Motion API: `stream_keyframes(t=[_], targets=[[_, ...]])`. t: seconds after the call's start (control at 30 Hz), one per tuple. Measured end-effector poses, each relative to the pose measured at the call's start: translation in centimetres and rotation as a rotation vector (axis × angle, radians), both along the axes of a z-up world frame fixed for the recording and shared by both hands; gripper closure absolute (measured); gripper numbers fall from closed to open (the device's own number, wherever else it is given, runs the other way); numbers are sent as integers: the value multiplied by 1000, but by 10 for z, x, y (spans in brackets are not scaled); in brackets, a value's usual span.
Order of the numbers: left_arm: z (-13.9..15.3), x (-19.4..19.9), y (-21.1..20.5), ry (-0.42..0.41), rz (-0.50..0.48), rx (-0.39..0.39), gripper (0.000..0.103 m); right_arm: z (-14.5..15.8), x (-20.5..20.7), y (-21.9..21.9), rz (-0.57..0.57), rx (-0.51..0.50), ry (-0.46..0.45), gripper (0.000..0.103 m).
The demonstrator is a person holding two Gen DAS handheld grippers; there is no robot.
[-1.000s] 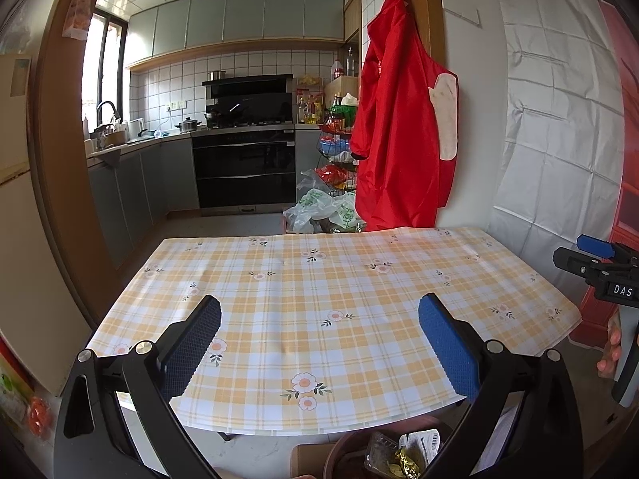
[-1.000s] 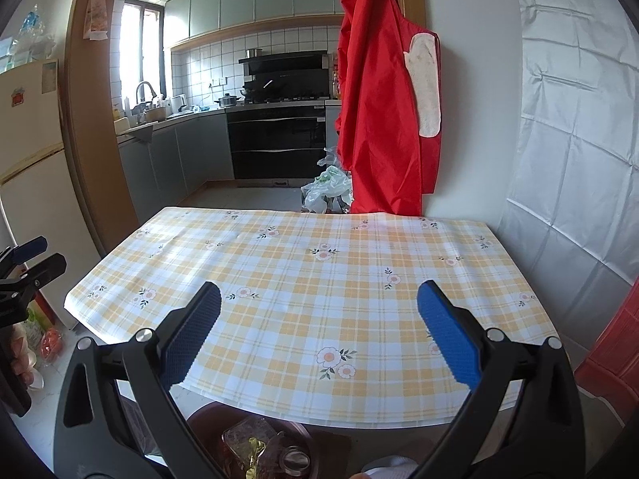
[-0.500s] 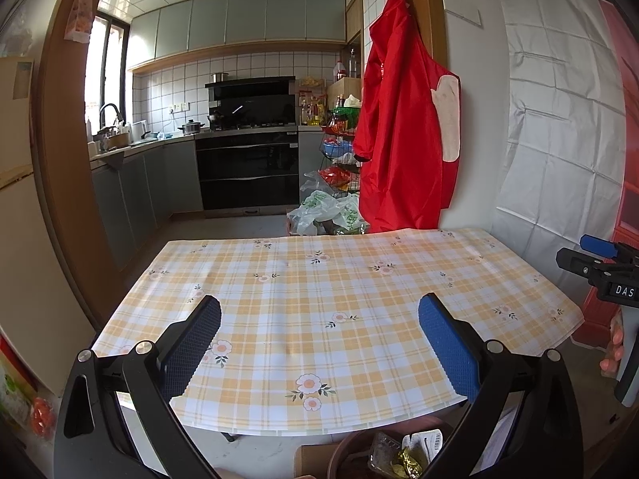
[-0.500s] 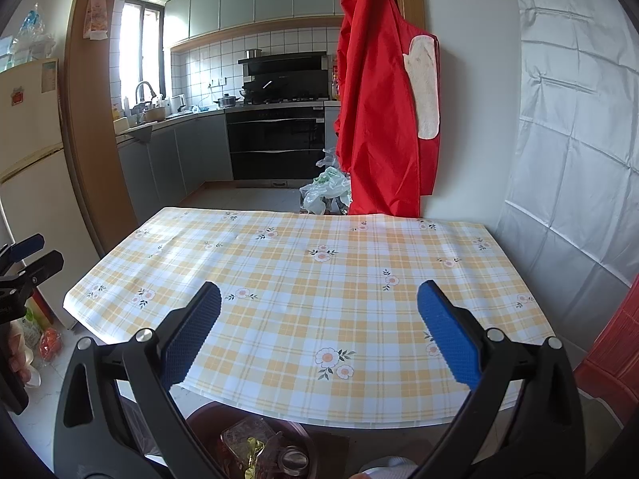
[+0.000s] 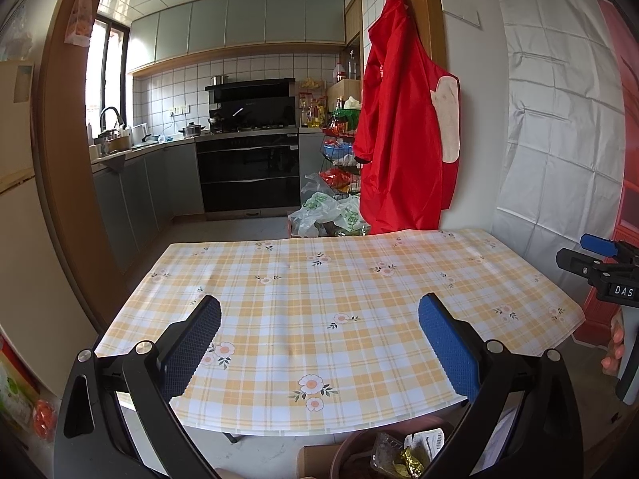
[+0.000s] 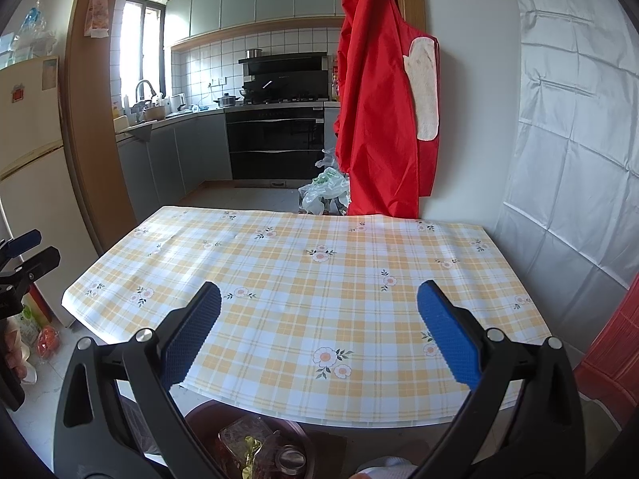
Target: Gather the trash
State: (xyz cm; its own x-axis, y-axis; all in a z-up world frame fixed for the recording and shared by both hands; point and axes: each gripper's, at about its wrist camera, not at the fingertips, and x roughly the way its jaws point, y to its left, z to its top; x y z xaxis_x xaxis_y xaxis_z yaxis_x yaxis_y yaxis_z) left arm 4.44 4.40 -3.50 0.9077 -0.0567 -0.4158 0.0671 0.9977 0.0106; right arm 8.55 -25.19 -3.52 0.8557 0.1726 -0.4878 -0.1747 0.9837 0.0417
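The trash (image 6: 255, 445), crumpled wrappers with a gold foil scrap, lies in a brown basin (image 6: 199, 413) on the floor below the near edge of the counter (image 6: 311, 279), under both tools. The right hand-held gripper (image 6: 318, 331) hangs almost straight above the basin, so it seems nearer; the left hand-held gripper (image 5: 319, 343) has the basin down and to its right. Both have jaws spread wide and hold nothing. No long axis shows. "DAS" reads on the right tool's body; one wrapper bears a barcode.

Bright daylight, sharp fisheye frames.
The kitchen window (image 6: 139, 48) blows out white; straight lines bow outward and corners darken at the frame edges.
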Motion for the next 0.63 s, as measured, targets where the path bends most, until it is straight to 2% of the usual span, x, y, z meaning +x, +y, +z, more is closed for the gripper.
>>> stream_keyframes(t=[0.63], targets=[[0,-3,7,12,1,-4,6,-5,-5,0,3,-5,7,6]])
